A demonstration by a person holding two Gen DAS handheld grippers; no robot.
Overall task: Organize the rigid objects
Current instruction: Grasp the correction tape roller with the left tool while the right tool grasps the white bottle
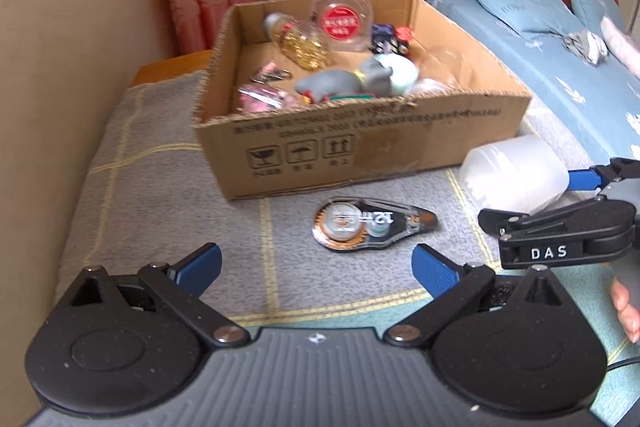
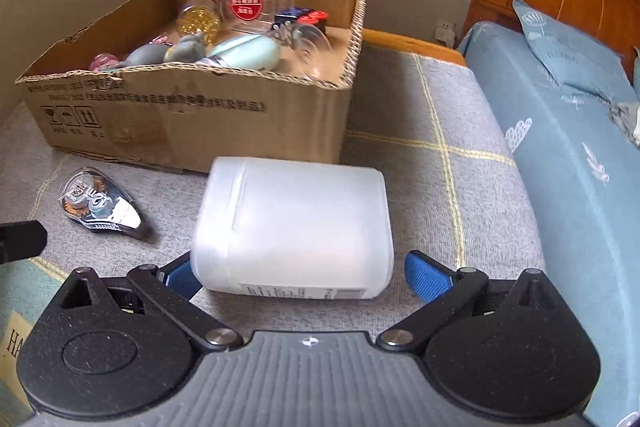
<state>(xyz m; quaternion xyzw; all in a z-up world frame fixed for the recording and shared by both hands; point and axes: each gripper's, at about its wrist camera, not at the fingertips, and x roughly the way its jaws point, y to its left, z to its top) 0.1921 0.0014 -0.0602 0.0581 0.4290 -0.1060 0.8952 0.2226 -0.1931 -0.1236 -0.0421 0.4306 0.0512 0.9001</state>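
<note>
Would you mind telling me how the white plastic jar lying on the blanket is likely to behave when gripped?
The white plastic jar looks translucent and empty, so probably light. Its smooth walls may flex or slip between the right gripper's open fingers. Lying on its flattish side, it seems unlikely to roll.

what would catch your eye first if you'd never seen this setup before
Probably the open cardboard box on the grey blanket, crammed with small odds and ends. Next comes the white plastic jar lying on its side in front of the box, between the open fingers of the right gripper. A correction tape dispenser lies ahead of the open left gripper.
</note>
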